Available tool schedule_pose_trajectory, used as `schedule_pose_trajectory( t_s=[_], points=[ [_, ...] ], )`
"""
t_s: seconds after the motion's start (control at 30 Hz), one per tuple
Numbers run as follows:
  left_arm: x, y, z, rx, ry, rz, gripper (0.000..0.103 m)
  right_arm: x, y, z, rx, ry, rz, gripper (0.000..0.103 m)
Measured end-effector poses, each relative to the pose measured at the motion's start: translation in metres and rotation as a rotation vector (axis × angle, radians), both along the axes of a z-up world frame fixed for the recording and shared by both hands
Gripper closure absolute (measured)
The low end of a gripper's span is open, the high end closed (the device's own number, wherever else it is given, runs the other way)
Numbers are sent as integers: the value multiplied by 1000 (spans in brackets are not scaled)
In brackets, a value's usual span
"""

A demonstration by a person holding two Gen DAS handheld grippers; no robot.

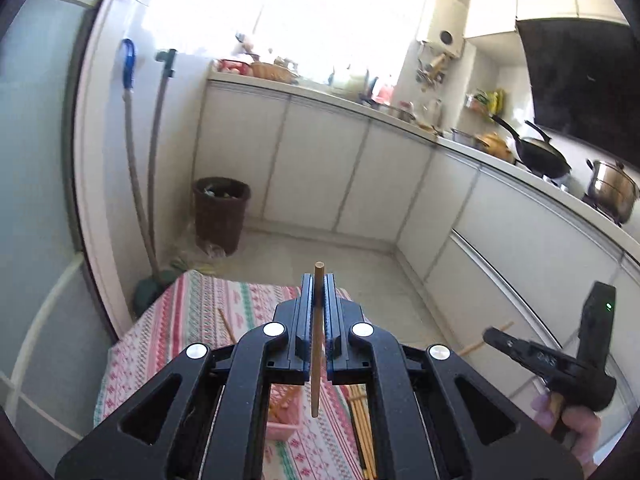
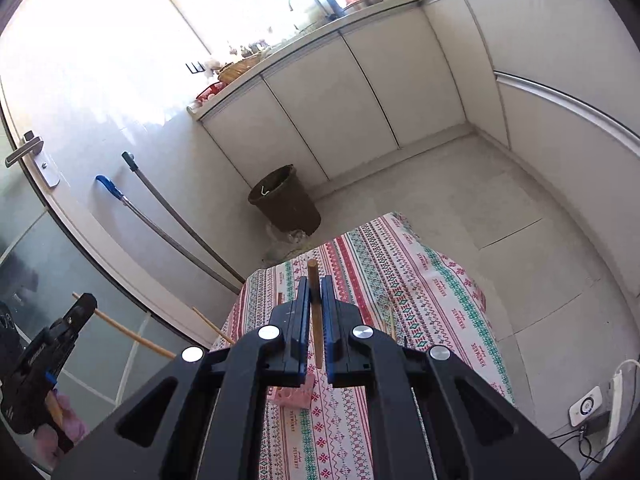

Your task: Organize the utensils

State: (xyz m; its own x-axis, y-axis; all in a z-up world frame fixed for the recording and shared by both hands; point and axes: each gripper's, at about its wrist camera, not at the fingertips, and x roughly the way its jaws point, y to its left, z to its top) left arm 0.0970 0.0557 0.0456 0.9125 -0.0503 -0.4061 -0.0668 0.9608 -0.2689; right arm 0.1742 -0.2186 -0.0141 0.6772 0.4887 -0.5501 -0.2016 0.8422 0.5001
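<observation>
My left gripper (image 1: pixel 319 292) is shut on a wooden chopstick (image 1: pixel 317 344) and holds it upright above the table with the patterned cloth (image 1: pixel 192 312). My right gripper (image 2: pixel 316 294) is shut on another wooden chopstick (image 2: pixel 315 316), also held above the cloth (image 2: pixel 408 280). A pink utensil holder (image 1: pixel 285 420) with chopsticks in it sits below the left gripper; it also shows in the right wrist view (image 2: pixel 294 394). Several chopsticks (image 1: pixel 362 428) lie on the cloth to its right. Each gripper shows in the other's view: the right (image 1: pixel 496 334), the left (image 2: pixel 86 304).
A dark waste bin (image 1: pixel 220 216) stands on the floor beyond the table, next to two mop handles (image 1: pixel 138 184). White cabinets (image 1: pixel 360 168) run along the back and right, with a wok (image 1: pixel 540 152) and a steel pot (image 1: pixel 612 194) on the counter. A loose chopstick (image 1: pixel 226 326) lies on the cloth.
</observation>
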Motion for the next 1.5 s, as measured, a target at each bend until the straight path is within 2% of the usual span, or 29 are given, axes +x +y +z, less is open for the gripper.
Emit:
schedule_pose_trajectory(
  t_s=[0.13,0.43,0.57,0.6,0.63,0.67,0.73,0.83,1.0,1.1,1.43,1.5],
  points=[
    [5,18,-6,-10,2,64,99,-3,12,4,5,0,33,97],
    [16,42,-23,-32,37,139,99,-10,37,8,13,-1,92,97],
    [28,45,-42,-54,118,139,98,-11,46,10,29,2,113,97],
    [30,45,-47,-58,147,143,97,-11,48,10,35,3,117,97],
    [30,46,-48,-58,160,154,87,-11,50,12,42,2,120,97],
    [27,48,-48,-59,159,169,75,-12,51,13,45,-1,120,97],
    [19,51,-43,-56,129,194,66,-12,56,15,49,-10,118,97],
    [4,57,-32,-53,79,224,64,-10,64,16,50,-16,116,97],
    [-17,70,-19,-92,21,262,64,-1,80,11,20,-16,92,97],
    [-22,77,-15,-112,1,269,59,8,90,5,1,-6,83,97],
    [-15,79,-26,-105,44,250,58,42,129,-31,-58,66,80,97],
    [-14,75,-28,-93,56,236,58,48,134,-37,-50,79,78,94]
  ],
)
